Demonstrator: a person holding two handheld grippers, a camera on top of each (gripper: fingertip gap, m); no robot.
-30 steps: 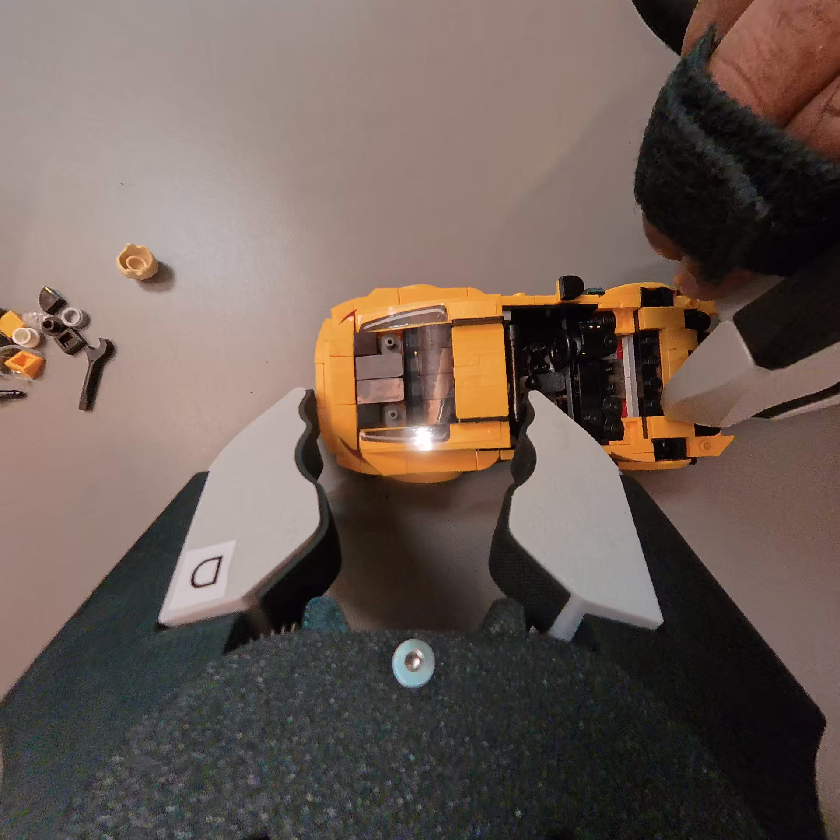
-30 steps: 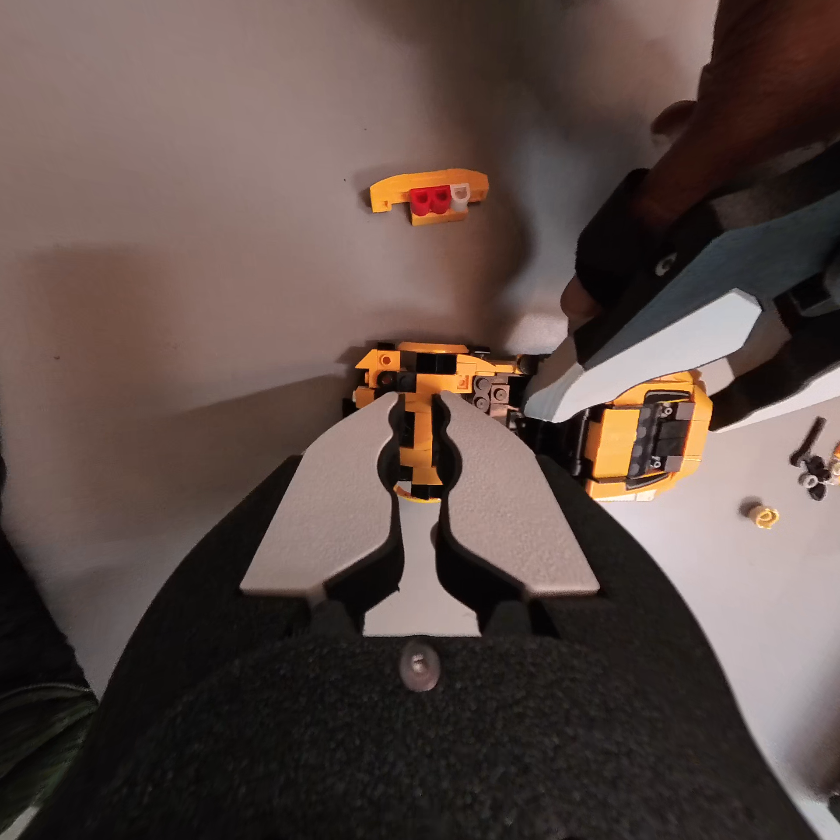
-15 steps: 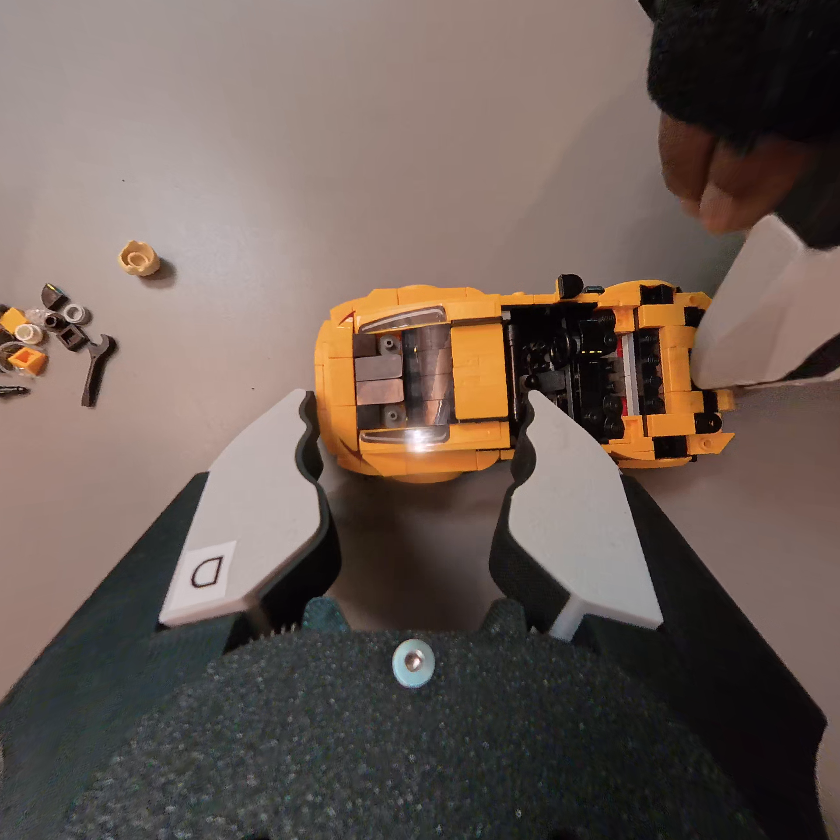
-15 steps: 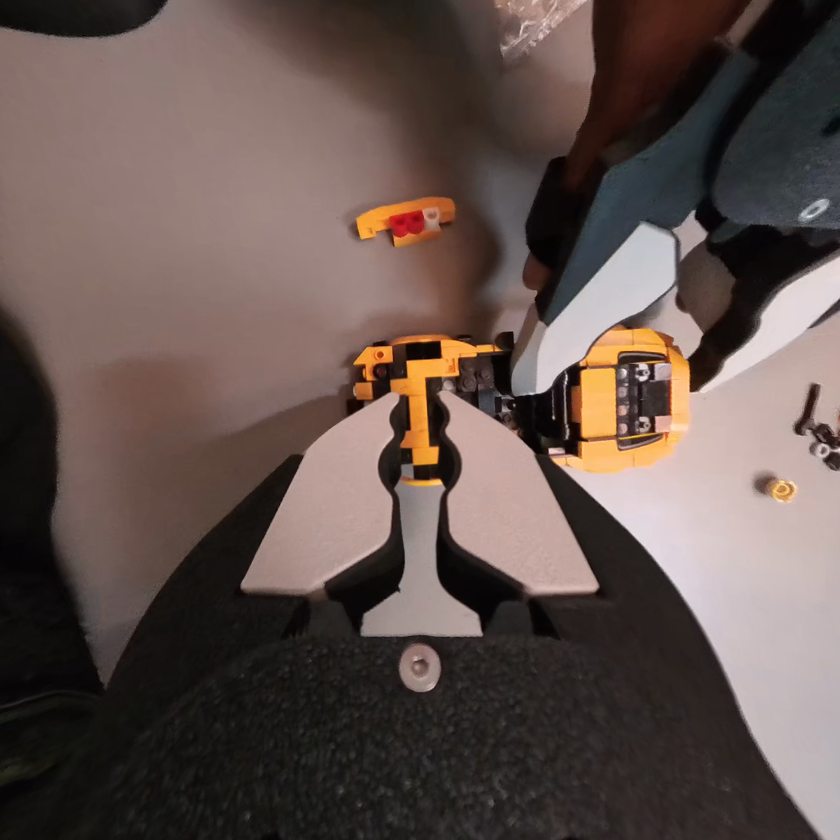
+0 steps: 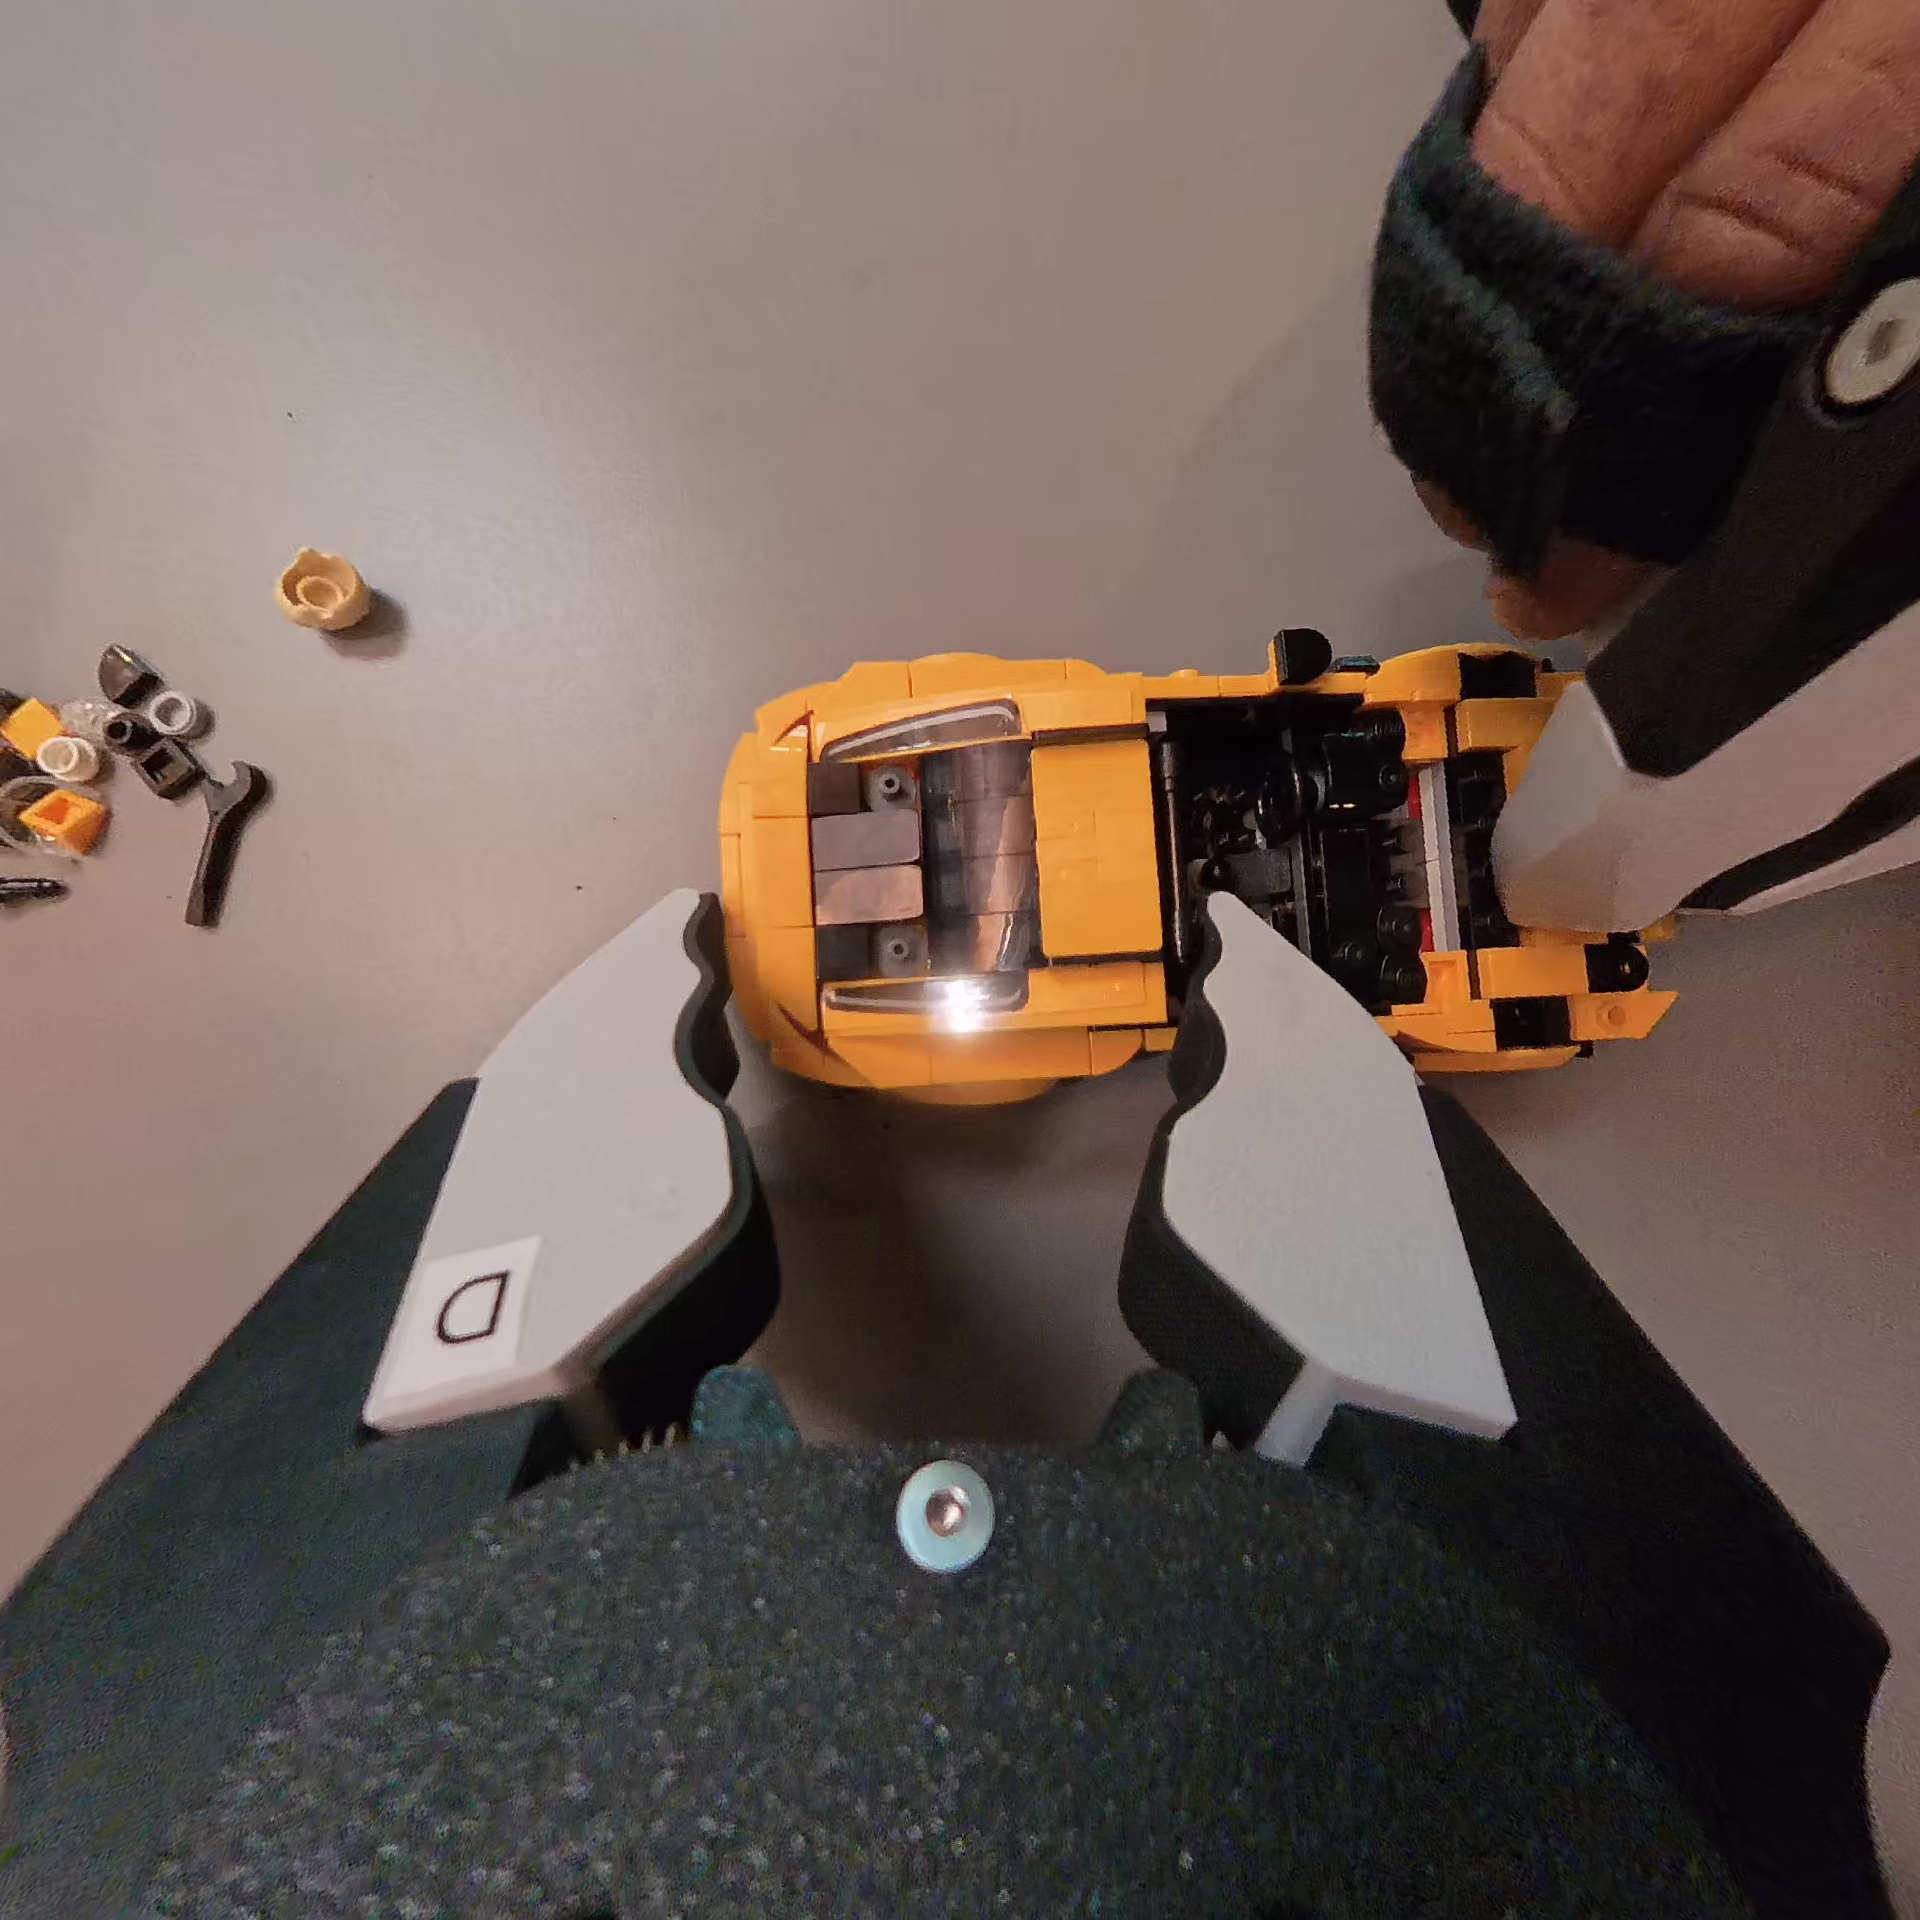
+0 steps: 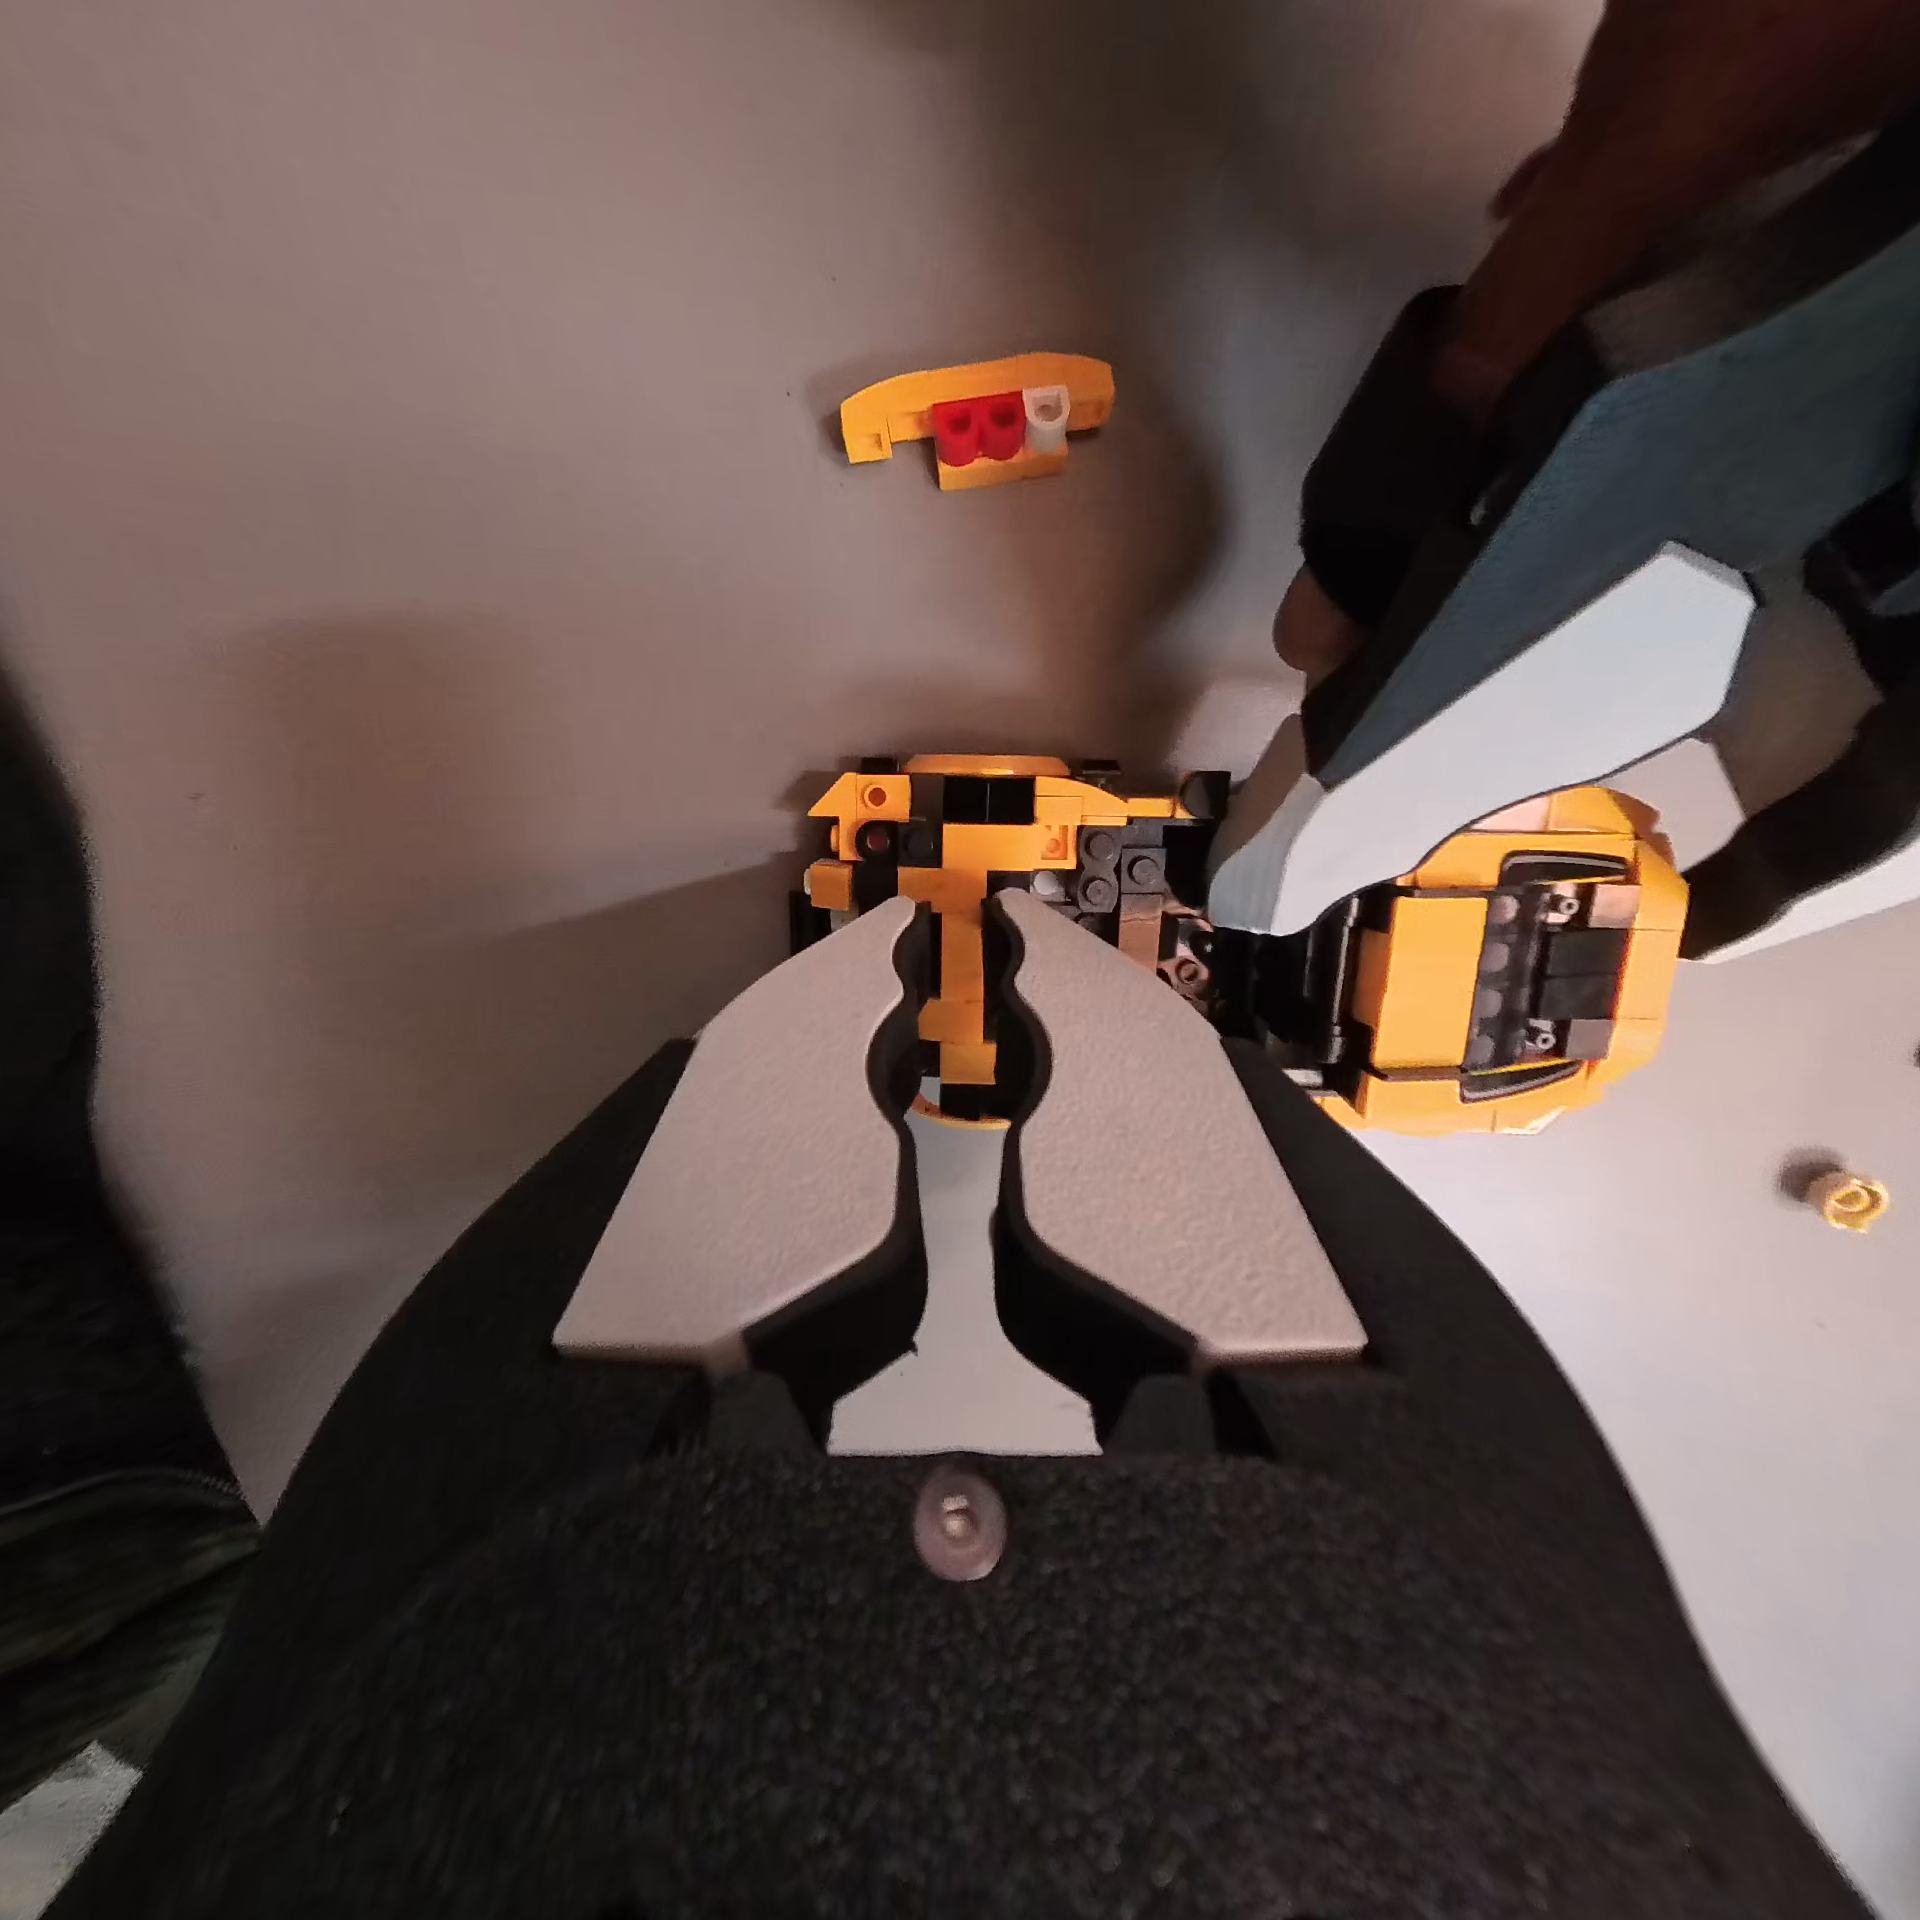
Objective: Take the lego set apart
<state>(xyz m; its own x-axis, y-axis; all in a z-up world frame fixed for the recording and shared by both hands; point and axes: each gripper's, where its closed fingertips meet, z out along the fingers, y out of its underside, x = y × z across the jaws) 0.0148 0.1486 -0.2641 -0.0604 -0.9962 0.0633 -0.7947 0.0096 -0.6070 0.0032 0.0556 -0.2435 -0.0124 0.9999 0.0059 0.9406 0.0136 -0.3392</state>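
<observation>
On the far left of the left wrist view, a little pile of loose pieces (image 5: pixel 73 769) sits by the edge of the picture. A small dark wrench piece (image 5: pixel 220 840) lies just beside the pile. A tan round piece (image 5: pixel 323 588) lies a bit farther up, by itself. There is lots of bare grey table (image 5: pixel 727 312) between these bits and the car.

The yellow lego car (image 5: pixel 1039 862) lies flat on the table, near the middle. Its roof is off at the back half, so the black insides show.

The left gripper (image 5: pixel 956 914) is wide open. One finger tip is just beside the car's rounded end. The other finger tip is over the black open part, touching or almost touching it. The car's near side sits between the two tips, but I cannot tell if they squeeze it.

On the right, the right gripper (image 5: pixel 1558 821) comes in from the top corner, with a hand (image 5: pixel 1662 135) in a dark glove holding it. Its pale tip rests on the car's other end.

In the right wrist view, the right gripper (image 6: pixel 954 914) is almost closed. Its tips pinch a thin yellow and black strip (image 6: pixel 961 977) on the car's end. A loose yellow curved part with red bricks (image 6: pixel 977 426) lies farther off on open table. The left gripper (image 6: pixel 1455 831) reaches over the car from the right.
</observation>
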